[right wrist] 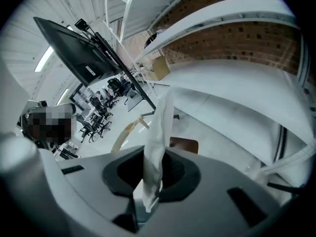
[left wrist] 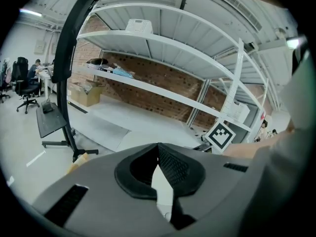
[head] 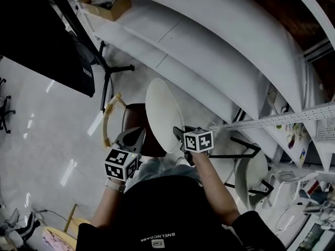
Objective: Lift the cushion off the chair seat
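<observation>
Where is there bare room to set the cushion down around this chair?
Bare floor left of the chair, up to the black stand. The long white shelf behind is bare past the cardboard box. Crowded at right: white stool, black frames.

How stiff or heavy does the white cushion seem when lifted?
Probably light and fairly stiff: the cushion stands upright from an edge pinch in the right gripper. Likely soft: its edge crumples thin between the jaws.

White round cushion [head: 162, 114] — upright on edge, held clear above the dark brown chair seat [head: 134, 120]
</observation>
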`<state>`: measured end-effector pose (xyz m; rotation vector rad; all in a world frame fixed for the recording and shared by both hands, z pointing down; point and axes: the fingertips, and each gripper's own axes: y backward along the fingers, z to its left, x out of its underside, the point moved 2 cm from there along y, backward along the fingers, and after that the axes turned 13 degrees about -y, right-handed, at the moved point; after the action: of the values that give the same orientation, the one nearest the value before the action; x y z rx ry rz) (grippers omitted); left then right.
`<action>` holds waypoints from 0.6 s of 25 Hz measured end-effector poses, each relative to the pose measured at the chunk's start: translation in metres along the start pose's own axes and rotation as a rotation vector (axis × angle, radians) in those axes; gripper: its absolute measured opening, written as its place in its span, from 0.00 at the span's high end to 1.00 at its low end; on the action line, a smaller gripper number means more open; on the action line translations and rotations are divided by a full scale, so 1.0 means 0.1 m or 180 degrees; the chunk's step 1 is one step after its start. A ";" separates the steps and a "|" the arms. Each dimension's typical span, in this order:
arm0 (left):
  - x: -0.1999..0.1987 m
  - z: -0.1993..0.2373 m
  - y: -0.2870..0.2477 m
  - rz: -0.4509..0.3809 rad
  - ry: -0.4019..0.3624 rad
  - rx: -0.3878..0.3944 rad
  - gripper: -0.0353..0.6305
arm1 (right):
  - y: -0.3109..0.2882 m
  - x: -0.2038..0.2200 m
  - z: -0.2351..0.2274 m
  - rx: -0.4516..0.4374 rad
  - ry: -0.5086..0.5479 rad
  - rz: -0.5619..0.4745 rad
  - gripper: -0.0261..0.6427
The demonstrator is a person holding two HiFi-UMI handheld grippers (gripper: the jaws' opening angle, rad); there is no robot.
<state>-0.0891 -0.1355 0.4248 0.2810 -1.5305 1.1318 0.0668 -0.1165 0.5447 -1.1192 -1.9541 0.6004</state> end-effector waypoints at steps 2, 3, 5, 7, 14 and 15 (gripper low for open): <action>-0.10 0.01 -0.04 -0.0040 -0.0045 0.0034 0.93 | 0.10 -0.12 0.06 -0.0031 0.0022 -0.0121 0.88; -0.15 0.01 -0.07 -0.0066 -0.0070 0.0049 0.93 | 0.15 -0.19 0.09 -0.0045 0.0034 -0.0183 0.88; -0.26 0.01 -0.11 -0.0116 -0.0143 0.0078 0.93 | 0.28 -0.32 0.15 -0.0068 0.0059 -0.0306 0.88; -0.37 -0.01 -0.14 -0.0157 -0.0197 0.0111 0.93 | 0.42 -0.45 0.23 -0.0084 0.0097 -0.0430 0.88; -0.75 -0.23 -0.25 -0.0346 -0.0375 0.0183 0.93 | 0.91 -0.79 0.38 -0.0160 0.0228 -0.0783 0.88; -0.82 -0.26 -0.26 -0.0386 -0.0399 0.0182 0.93 | 0.98 -0.84 0.41 -0.0181 0.0263 -0.0824 0.88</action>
<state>-0.0285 -0.1614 0.3640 0.4850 -1.5700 1.0797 0.1071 -0.1406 0.4176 -0.8903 -2.0125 0.3563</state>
